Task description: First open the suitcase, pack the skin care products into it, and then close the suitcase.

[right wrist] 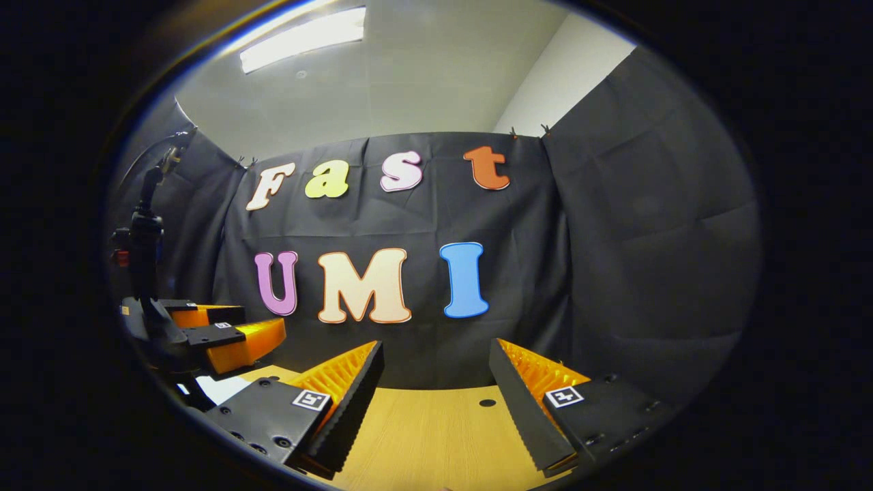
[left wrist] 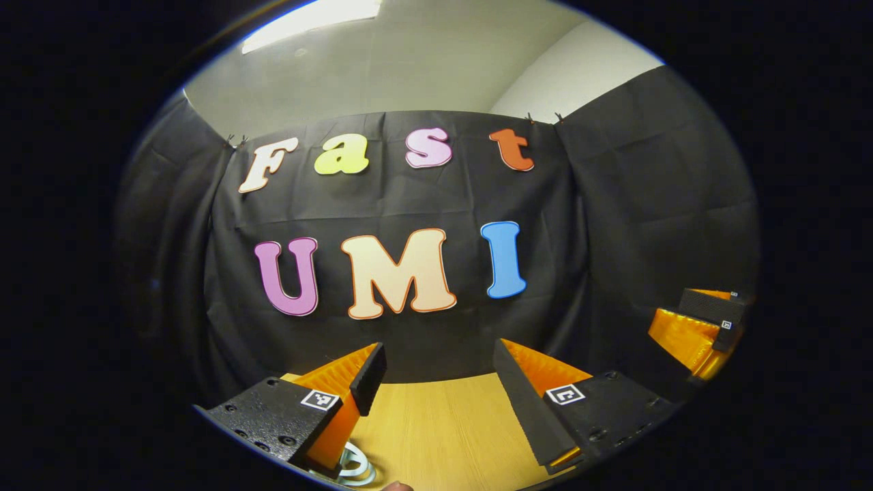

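Note:
Above the wooden table (left wrist: pixel 443 423), my left gripper (left wrist: pixel 440 365) is open, with nothing between its fingers. It faces the black cloth wall. A shiny round metal ring (left wrist: pixel 356 468) lies on the table just under its left finger. My right gripper (right wrist: pixel 436 361) is also open and holds nothing, hanging over the table (right wrist: pixel 436 429) and facing the same wall. Each gripper also appears in the other's view: the right gripper (left wrist: pixel 692 327) at the far right edge, the left gripper (right wrist: pixel 259 326) at the lower left. Both sit at about the same height, side by side.
In the right gripper view, a dark stand with a mounted device (right wrist: pixel 143 232) rises at the far left. A white flat thing (right wrist: pixel 219 389) lies on the table below the left gripper. The tabletop has a small round hole (right wrist: pixel 487 402).

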A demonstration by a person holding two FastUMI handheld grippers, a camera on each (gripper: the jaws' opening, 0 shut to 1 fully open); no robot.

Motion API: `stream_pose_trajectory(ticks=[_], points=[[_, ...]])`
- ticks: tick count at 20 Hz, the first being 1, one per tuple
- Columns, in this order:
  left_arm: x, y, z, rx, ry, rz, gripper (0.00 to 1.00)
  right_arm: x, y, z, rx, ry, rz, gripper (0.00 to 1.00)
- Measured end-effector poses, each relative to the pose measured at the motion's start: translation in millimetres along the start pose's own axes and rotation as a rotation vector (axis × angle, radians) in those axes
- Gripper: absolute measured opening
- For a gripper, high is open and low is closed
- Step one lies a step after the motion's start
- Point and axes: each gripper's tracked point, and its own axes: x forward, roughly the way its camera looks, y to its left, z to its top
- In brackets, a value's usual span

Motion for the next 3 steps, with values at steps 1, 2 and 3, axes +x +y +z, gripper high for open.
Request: stream_pose_trajectory(ticks=[1, 2, 3], points=[[0.4, 1.6, 3.1, 0.005, -0.010, -0.007, 0.94, -0.6, 5.2, -0.3, 0.002, 0.004, -0.001, 0.98], [1.0, 4.7, 5.8, 0.008, -0.017, -0.010, 0.94, -1.9, 10.8, 1.1, 0.002, 0.006, 0.003, 0.98], [0.0, 7.9, 7.1, 0.009, -0.023, -0.011, 0.94, -1.3, 18.0, 4.6, -0.001, 0.001, 0.007, 0.98]])
